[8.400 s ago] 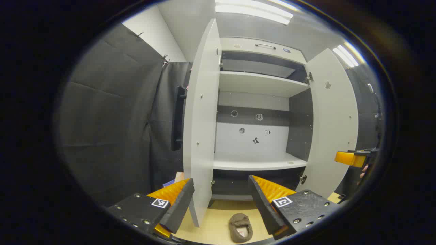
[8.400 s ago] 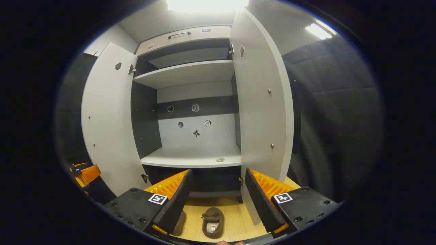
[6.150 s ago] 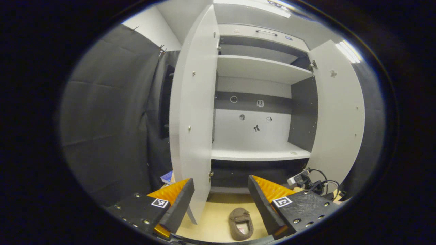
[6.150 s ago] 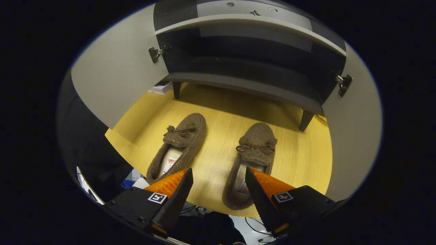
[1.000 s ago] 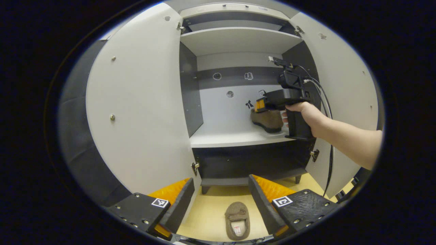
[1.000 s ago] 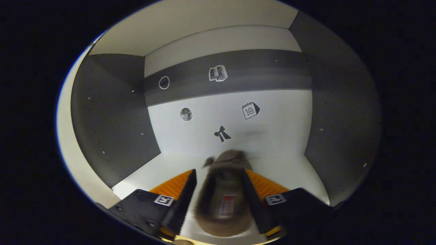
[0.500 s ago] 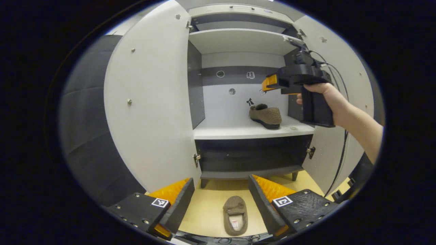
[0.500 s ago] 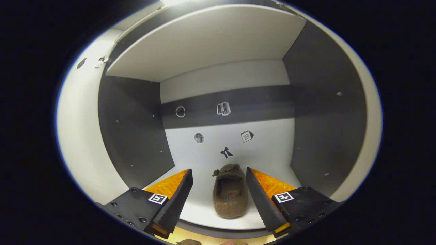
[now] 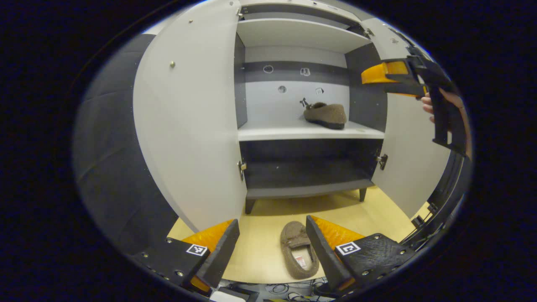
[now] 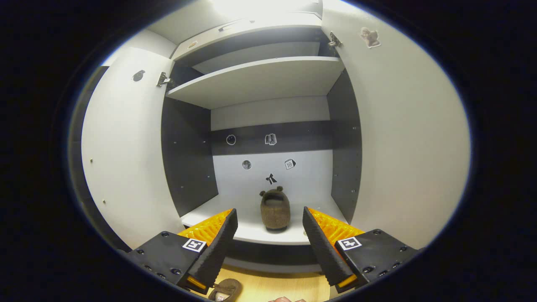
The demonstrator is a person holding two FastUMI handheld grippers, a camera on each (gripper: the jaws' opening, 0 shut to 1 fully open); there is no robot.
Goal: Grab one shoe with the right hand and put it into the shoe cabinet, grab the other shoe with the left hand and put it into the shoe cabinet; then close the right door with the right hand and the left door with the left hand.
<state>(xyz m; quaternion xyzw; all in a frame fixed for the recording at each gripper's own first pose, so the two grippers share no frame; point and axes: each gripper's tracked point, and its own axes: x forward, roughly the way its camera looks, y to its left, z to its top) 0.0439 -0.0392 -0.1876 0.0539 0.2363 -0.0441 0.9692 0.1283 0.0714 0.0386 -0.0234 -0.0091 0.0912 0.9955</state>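
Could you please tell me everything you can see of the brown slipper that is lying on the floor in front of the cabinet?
The brown fuzzy slipper on the floor is a soft moccasin-style shoe with a small bow on its upper and a pale insole bearing a label. It lies flat, sole down, on the yellow wood-look floor, toe towards the open white shoe cabinet. It sits ahead of the open left gripper, nearer one finger; nothing grips it.

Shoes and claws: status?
Both claws open: left claw above the shoe on the floor, right claw empty, facing the cabinet. Other shoe on the middle shelf. Both doors open, nothing blocking.
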